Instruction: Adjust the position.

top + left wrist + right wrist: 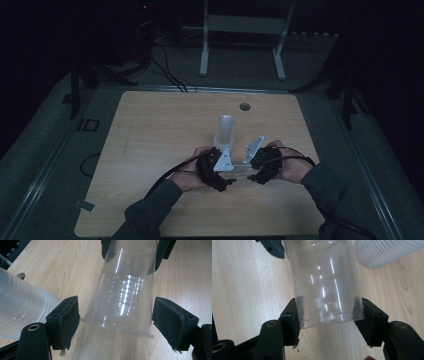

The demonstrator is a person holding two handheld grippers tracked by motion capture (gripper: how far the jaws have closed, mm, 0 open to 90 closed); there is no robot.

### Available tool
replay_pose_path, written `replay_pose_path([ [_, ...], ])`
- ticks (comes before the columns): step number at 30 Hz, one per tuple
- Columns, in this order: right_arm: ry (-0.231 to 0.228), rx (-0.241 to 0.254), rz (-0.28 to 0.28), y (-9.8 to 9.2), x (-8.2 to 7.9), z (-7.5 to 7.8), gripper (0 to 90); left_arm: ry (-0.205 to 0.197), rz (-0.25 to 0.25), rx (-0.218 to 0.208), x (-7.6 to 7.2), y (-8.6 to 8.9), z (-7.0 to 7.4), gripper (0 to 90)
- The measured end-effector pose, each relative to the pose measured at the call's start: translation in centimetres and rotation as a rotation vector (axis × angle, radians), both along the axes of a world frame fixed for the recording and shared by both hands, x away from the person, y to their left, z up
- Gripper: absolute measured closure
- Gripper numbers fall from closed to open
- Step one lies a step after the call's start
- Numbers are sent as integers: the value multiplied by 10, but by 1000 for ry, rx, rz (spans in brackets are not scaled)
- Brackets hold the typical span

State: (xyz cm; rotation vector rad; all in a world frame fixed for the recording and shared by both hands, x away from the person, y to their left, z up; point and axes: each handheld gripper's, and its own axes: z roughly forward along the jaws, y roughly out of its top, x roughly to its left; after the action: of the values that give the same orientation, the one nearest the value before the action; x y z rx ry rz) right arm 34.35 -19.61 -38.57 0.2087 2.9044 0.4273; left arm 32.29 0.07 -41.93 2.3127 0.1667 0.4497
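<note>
**One cup, passed between my two grippers**

From the high view, my hands meet near the front of the wooden table (150, 130), the left gripper (231, 183) and right gripper (253, 176) facing each other with the clear cup between them; it is dark there, so the cup itself is hard to make out. Just behind them stands the stack of cups (225, 131), upright and on its own, close enough that I need not reach far for it.

In the left gripper view, the single clear cup (125, 300) lies sideways over the table, its wide rim toward me. My left jaws are spread: each pad (66, 320) stands off the cup wall, with a gap showing on both sides, so this gripper holds nothing. At the far end, the other gripper's jaws bracket the cup's narrow end. The stack (22, 310) sits to the left, apart from the cup.

In the right gripper view, my right jaws pinch the cup (324, 287) near its base, pads (294, 320) pressed against the wall on either side. That grip is what keeps the cup off the table while the left stands loose. I judge the narrow end is gripped because it is stiffer than the thin rim. The stack (382, 251) shows at the upper right, clear of the cup.
</note>
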Motion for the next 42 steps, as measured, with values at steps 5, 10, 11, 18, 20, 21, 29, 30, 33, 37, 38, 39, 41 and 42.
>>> replay_pose_path([
  [5, -3, 3, -23, -6, 0, 0, 417, 5, 13, -20, 2, 6, 4, 221],
  [10, -4, 21, -48, -10, 2, 0, 417, 9, 37, -56, 5, 13, 9, 222],
  [11, -7, 24, -51, -11, 2, 0, 417, 13, 42, -66, 6, 14, 10, 226],
  [18, -14, 74, -78, -18, 3, -4, 418, 32, 66, -100, 10, 23, 13, 228],
  [20, -18, 89, -88, -20, 3, -5, 417, 38, 72, -110, 11, 25, 14, 228],
  [21, -20, 97, -94, -22, 3, -5, 418, 41, 74, -113, 12, 26, 14, 228],
  [29, -36, 153, -127, -31, 4, -7, 418, 98, 80, -161, 15, 29, 16, 228],
  [30, -39, 160, -132, -32, 4, -7, 419, 99, 82, -163, 15, 29, 16, 228],
  [33, -47, 171, -141, -35, 4, -7, 418, 107, 88, -174, 17, 31, 17, 228],
  [37, -59, 188, -155, -37, 4, -7, 418, 123, 96, -204, 18, 33, 16, 228],
  [38, -62, 189, -157, -37, 3, -7, 419, 127, 98, -205, 19, 34, 16, 228],
  [39, -67, 190, -156, -37, 3, -7, 419, 129, 101, -209, 19, 35, 15, 228],
  [41, -72, 196, -158, -36, 2, -7, 418, 129, 106, -212, 19, 35, 15, 228],
  [42, -74, 200, -161, -36, 1, -7, 419, 131, 109, -219, 20, 35, 15, 228],
])
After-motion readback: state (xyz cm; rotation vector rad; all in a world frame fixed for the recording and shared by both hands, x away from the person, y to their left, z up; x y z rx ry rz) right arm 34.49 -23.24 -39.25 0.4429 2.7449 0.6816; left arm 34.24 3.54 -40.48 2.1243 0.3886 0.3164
